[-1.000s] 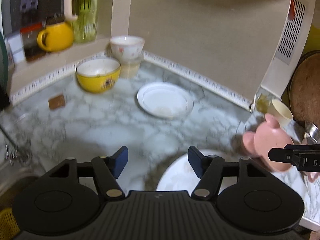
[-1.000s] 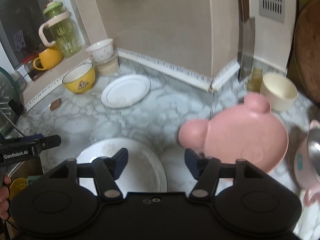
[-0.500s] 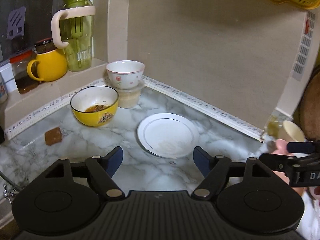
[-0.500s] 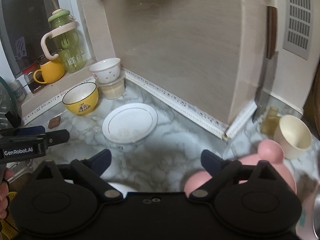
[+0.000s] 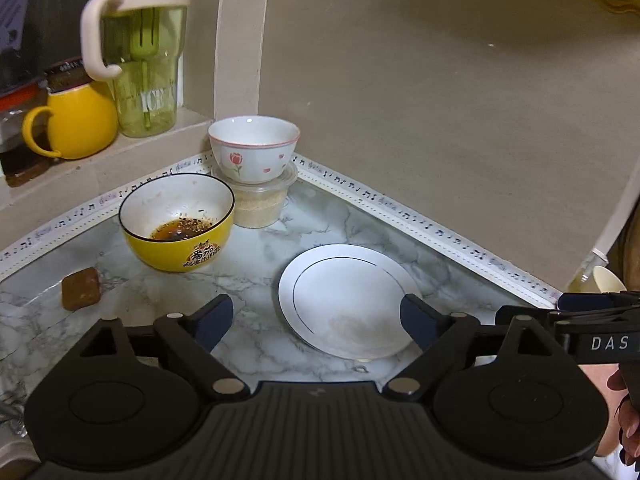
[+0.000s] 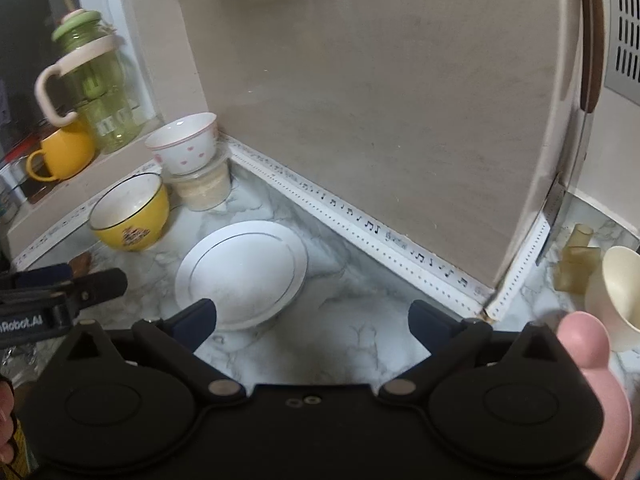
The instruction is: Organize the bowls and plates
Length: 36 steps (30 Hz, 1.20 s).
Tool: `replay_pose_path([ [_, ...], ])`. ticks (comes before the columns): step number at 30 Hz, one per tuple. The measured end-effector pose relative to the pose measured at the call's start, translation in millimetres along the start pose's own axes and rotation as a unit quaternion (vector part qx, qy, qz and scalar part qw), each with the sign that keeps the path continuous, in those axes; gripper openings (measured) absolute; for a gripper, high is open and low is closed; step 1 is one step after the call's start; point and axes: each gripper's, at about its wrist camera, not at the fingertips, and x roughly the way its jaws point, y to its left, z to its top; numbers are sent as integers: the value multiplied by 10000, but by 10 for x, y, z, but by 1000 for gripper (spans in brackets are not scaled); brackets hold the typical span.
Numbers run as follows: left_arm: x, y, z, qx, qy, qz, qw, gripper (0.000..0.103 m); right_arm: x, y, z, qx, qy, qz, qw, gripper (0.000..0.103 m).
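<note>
A white plate [image 5: 347, 300] lies on the marble counter; it also shows in the right wrist view [image 6: 242, 273]. A yellow bowl [image 5: 178, 226] with brown sauce stands to its left, also in the right wrist view [image 6: 128, 210]. A white flowered bowl [image 5: 254, 148] sits on a plastic tub [image 5: 260, 206] in the corner. A pink bear-shaped plate [image 6: 600, 392] is at the right edge. My left gripper [image 5: 316, 320] is open, just short of the white plate. My right gripper [image 6: 310, 320] is open beside the plate's near right edge.
A green jug [image 5: 142, 52] and a yellow mug [image 5: 74, 122] stand on the window ledge. A brown block [image 5: 80, 288] lies on the counter at the left. A cream cup [image 6: 618, 292] lies by the right wall, and a knife [image 6: 580, 128] hangs on the wall.
Both grippers have moved forward toward the back corner and the white plate. The nearer white plate has dropped out of view. The pink plate has slid to the right edge.
</note>
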Motion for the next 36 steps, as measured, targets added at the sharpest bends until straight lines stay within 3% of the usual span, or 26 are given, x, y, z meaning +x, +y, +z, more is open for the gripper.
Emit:
replay_pose_path([
  [9, 643, 180, 184, -356, 473, 252, 9979, 91, 569, -35, 193, 198, 308, -263, 9990, 102],
  [15, 979, 253, 200, -403, 718, 233, 9963, 91, 877, -89, 227, 567, 588, -286, 9962, 93],
  [20, 1193, 311, 215, -507, 894, 159, 9946, 88, 1089, -41, 228, 613, 784, -225, 9948, 74],
  [22, 1272, 341, 224, -538, 974, 121, 9937, 71, 1160, -23, 234, 605, 838, -225, 9944, 69],
  [26, 1402, 385, 227, -587, 1138, 75, 9917, 62, 1263, -32, 255, 699, 935, -76, 9931, 58],
  [31, 1508, 415, 239, -620, 1297, 26, 9896, 40, 1340, -18, 283, 673, 1023, 78, 9924, 41],
  [36, 1547, 442, 243, -647, 1331, -13, 9890, 33, 1353, -27, 291, 673, 1015, 160, 9924, 30],
])
